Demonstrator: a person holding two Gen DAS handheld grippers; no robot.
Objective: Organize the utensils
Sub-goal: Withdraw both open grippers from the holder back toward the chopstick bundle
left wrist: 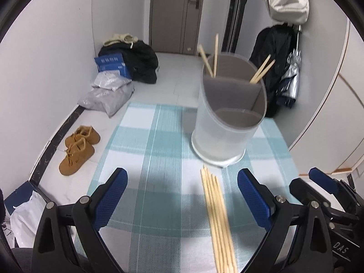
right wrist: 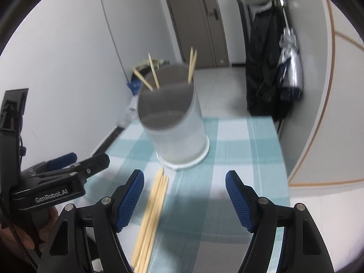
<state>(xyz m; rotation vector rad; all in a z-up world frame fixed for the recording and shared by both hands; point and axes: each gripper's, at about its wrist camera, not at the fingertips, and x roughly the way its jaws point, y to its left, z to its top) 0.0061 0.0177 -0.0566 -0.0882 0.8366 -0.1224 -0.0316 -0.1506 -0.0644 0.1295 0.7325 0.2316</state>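
Both grippers hang over the checked table [left wrist: 163, 141]. The left gripper [left wrist: 182, 195] has its jaws spread wide, the bundle of chopsticks [left wrist: 217, 218] lying flat between them, untouched. The right gripper [right wrist: 184, 199] is spread and empty too. Just beyond stands the divided utensil holder [left wrist: 227, 118], chopsticks upright in its rear compartments.

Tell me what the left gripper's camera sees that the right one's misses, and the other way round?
Only the left wrist view shows the tan shoes on the floor, the grey bags and the blue box.

Only the right wrist view shows the person's hand holding the left gripper from the side.

Both show the frosted utensil holder with chopsticks standing in it, the loose chopsticks lying on the checked tablecloth, the folded umbrella and the door.
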